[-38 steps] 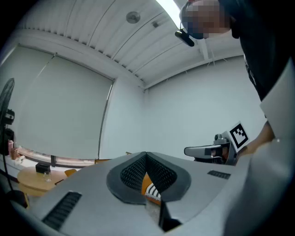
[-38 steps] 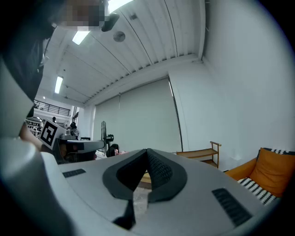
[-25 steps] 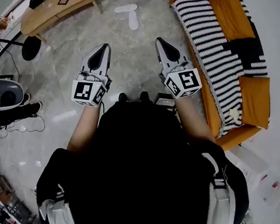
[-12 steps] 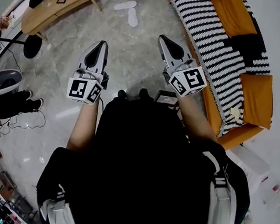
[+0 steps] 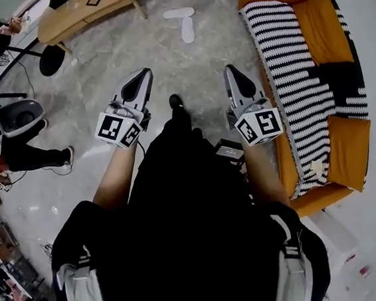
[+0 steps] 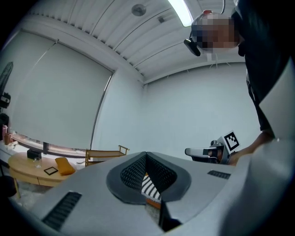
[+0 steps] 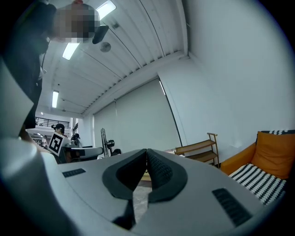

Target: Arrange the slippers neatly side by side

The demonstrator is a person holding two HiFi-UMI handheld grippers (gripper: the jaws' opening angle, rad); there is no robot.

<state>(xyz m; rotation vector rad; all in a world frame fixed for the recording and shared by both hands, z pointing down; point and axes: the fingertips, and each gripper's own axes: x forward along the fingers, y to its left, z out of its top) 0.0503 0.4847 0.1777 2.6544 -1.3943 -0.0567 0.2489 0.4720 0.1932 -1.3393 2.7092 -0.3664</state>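
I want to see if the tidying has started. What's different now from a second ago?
The person took a step: one black shoe now pokes forward between the grippers. The left gripper and right gripper sit slightly lower in the head view. Nothing was grabbed or let go. Both grippers' fingers stay shut and empty, and the white slippers still lie far ahead, at an angle to each other.

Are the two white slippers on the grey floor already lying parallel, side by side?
No: one white slipper lies crosswise while the other white slipper runs at an angle to it, like a T.
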